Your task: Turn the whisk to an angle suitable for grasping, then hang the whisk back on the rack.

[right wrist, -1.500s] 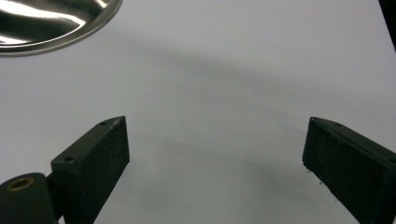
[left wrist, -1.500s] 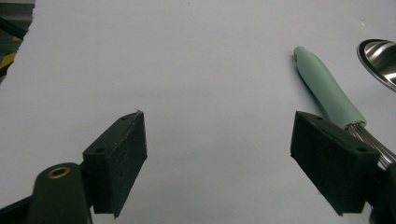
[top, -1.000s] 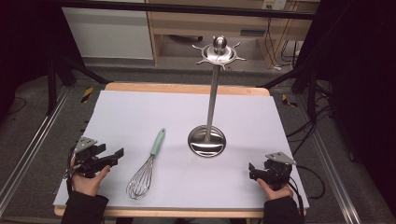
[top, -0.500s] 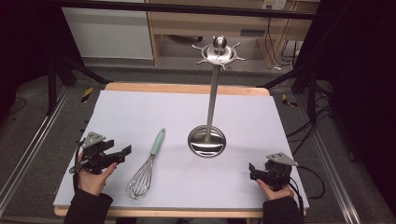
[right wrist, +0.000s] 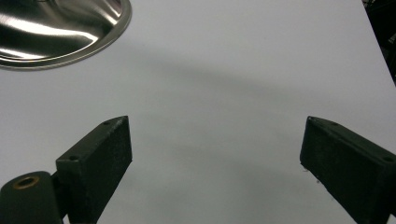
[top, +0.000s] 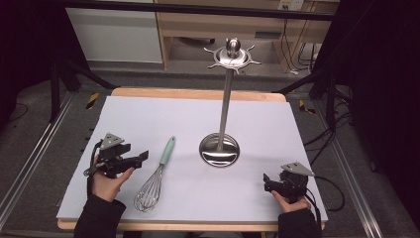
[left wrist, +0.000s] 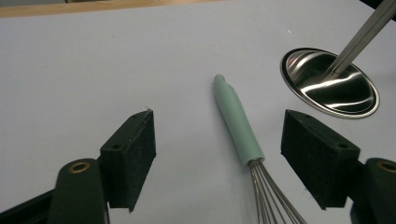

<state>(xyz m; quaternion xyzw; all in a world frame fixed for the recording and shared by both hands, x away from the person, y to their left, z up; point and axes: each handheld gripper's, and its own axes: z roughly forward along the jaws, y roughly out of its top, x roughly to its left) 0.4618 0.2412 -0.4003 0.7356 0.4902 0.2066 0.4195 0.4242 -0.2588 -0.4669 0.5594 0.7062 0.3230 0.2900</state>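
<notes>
The left gripper [left wrist: 218, 154], jaws spread wide and empty, is aimed at a whisk's mint handle [left wrist: 237, 122], best pinched mid-handle, clear of the steel stand base [left wrist: 329, 82].

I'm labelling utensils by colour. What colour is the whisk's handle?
Pale mint green; the whisk handle shows best in the left gripper view.

No readable text, no labels, no numbers anywhere
</notes>
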